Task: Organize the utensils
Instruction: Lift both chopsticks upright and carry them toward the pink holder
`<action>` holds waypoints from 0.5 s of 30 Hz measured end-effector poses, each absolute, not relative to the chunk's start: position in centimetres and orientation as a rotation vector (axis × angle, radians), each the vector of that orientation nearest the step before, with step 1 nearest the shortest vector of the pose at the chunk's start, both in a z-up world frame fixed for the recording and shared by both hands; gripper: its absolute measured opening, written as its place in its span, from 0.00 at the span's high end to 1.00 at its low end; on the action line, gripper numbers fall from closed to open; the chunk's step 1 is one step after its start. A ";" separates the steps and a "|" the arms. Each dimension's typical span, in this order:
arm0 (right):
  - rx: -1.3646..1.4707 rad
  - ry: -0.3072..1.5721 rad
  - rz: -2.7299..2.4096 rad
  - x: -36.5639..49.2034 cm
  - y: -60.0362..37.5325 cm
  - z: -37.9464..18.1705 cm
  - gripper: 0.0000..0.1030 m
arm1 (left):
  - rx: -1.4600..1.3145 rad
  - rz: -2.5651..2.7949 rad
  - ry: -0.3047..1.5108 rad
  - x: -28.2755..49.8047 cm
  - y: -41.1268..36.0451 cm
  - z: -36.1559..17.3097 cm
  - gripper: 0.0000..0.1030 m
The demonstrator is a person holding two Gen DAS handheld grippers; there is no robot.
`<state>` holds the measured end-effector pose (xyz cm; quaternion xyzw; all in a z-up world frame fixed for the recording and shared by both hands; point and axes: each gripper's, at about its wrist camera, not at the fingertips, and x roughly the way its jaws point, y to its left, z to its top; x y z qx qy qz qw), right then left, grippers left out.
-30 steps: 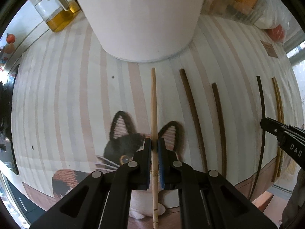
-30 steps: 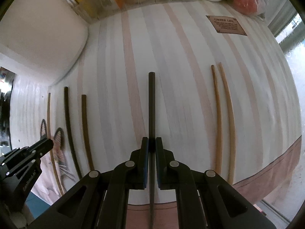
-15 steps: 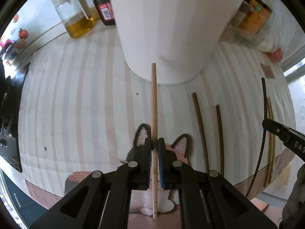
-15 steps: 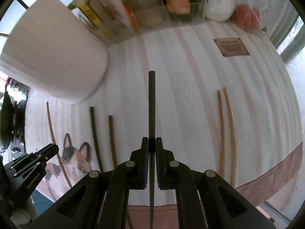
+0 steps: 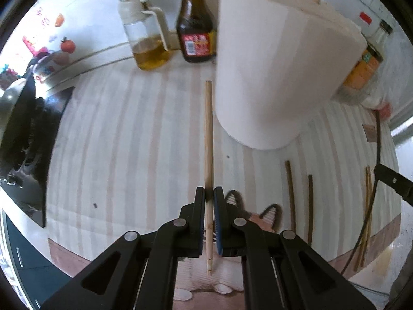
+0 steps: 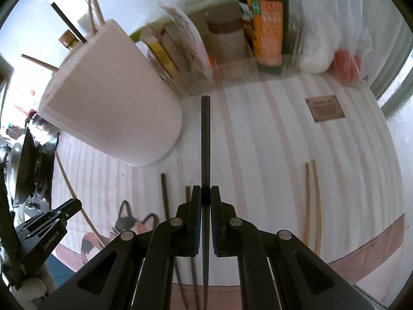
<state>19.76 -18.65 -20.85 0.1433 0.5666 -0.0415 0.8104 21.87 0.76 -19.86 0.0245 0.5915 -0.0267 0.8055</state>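
Observation:
My left gripper (image 5: 209,193) is shut on a light wooden chopstick (image 5: 208,139), held above the striped mat and pointing at the white utensil holder (image 5: 278,72). My right gripper (image 6: 205,193) is shut on a black chopstick (image 6: 205,142), also lifted off the mat. The holder (image 6: 108,106) has several chopsticks standing in it. Two dark brown chopsticks (image 5: 299,196) and two light wooden chopsticks (image 6: 312,196) lie on the mat. The right gripper shows at the right edge of the left wrist view (image 5: 392,183), and the left gripper at the lower left of the right wrist view (image 6: 46,230).
A soy sauce bottle (image 5: 196,25) and an oil jug (image 5: 147,36) stand behind the holder. Jars, boxes and bags (image 6: 265,25) line the back wall. A dark pan on the stove (image 5: 18,118) is at the left. The striped mat (image 5: 124,155) has a cat picture (image 6: 129,224) near its front edge.
Both grippers have lifted and tilted up with their chopsticks. The holder's rim and the bottles behind it have come into view.

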 end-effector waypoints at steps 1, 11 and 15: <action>0.304 1.201 -0.088 19.8 -18.5 -20.5 0.93 | 0.047 -0.044 1.259 21.9 1.1 -19.6 0.96; 0.275 1.133 -0.058 21.5 -17.4 -17.8 0.93 | 0.037 0.029 1.196 21.7 2.8 -17.2 0.96; 0.269 1.106 -0.042 22.1 -17.0 -16.6 0.94 | 0.032 0.051 1.157 21.9 3.6 -15.6 0.96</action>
